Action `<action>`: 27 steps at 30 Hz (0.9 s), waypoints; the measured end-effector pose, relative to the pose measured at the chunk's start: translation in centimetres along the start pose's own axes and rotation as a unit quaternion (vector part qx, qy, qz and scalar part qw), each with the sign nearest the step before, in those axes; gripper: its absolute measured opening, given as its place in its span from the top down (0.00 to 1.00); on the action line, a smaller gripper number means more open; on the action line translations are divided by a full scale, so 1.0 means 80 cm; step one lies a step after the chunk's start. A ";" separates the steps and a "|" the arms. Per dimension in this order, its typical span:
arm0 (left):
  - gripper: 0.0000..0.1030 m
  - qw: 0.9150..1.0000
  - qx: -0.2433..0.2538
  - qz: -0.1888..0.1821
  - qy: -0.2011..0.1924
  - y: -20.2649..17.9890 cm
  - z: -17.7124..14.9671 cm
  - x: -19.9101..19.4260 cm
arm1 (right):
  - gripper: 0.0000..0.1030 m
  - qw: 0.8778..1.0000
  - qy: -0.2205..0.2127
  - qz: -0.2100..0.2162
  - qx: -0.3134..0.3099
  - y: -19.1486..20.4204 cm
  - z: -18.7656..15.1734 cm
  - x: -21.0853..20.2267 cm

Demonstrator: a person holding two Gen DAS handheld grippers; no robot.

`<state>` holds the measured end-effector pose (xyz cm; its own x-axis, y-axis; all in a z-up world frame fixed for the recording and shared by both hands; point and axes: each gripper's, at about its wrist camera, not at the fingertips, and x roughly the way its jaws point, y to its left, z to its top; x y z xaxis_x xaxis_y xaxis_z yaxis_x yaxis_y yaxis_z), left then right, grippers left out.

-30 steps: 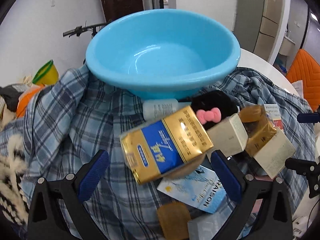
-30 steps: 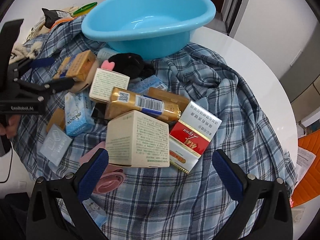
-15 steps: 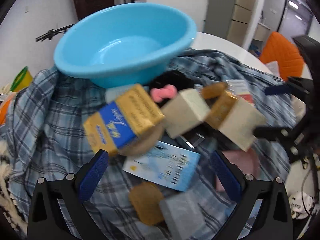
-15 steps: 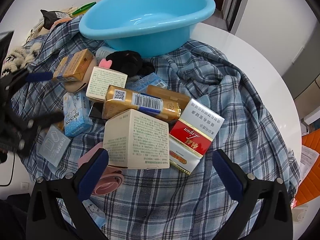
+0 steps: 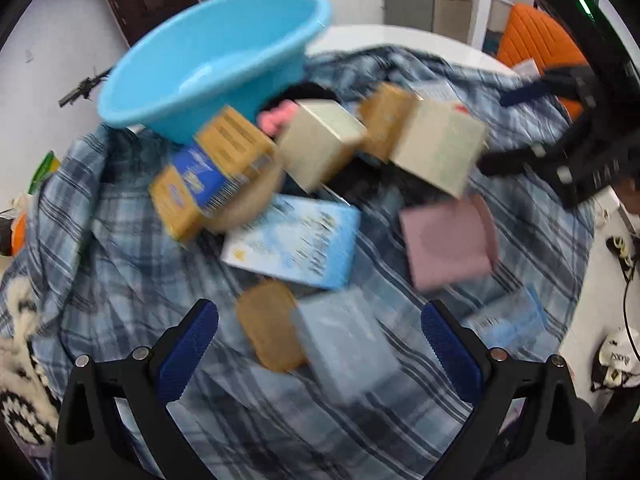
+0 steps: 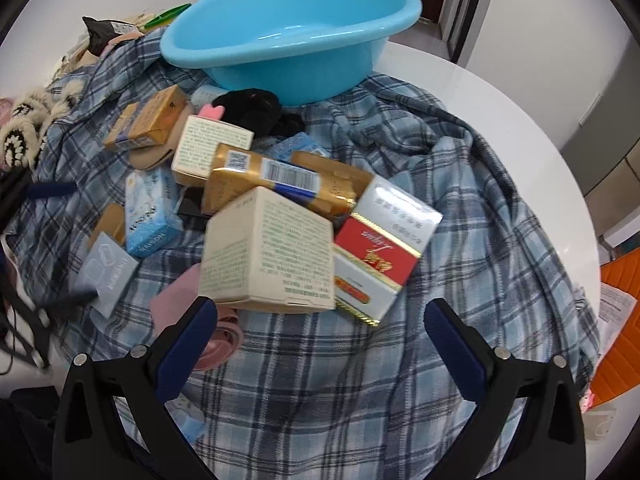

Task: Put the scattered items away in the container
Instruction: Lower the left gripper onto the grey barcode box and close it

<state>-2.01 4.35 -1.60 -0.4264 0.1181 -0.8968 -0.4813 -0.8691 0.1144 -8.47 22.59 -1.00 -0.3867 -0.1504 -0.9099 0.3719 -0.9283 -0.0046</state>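
Both tools are spread wide with nothing between the fingers: the left gripper hangs over the near end of the pile, the right gripper over its right-hand side. The blue basin sits upright at the far side of the plaid cloth, its mouth open upward and its interior bare; its oval long axis runs left to right in the right wrist view. The scattered items all lie on the cloth, outside the basin. A cream box lies nearest the right gripper, tilted, touching a red-and-white carton whose long axis runs from near-left to far-right. Behind them a gold packet lies roughly crosswise, barcode upward. A light blue box lies at left with its long axis pointing toward the basin, and a gold-and-blue carton lies just in front of the basin. A black furry item with pink bow touches the basin's base. The left wrist view is motion-blurred; a pink flat piece and a brown oval piece are discernible there.
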 end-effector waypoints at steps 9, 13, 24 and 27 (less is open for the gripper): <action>0.44 0.998 0.028 0.052 -0.001 -0.008 -0.016 0.035 | 0.00 0.999 -0.007 -0.013 -0.029 0.020 -0.016 -0.014; 0.48 0.999 0.020 0.016 -0.026 0.015 -0.018 0.010 | 0.00 0.999 -0.007 -0.023 -0.027 0.017 -0.022 -0.015; 0.49 0.998 0.025 0.052 -0.015 0.041 -0.034 0.008 | 0.00 1.000 -0.002 -0.002 -0.011 0.015 -0.023 -0.006; 0.48 0.999 0.008 0.053 -0.002 0.045 -0.031 0.022 | 0.00 1.000 0.001 -0.003 -0.015 0.017 -0.024 -0.006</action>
<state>-2.58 0.20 -3.82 -0.4784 0.0270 -0.8777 -0.4458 -0.8687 0.2162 -6.17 22.08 -1.38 -0.3868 -0.1444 -0.9108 0.3942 -0.9188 -0.0218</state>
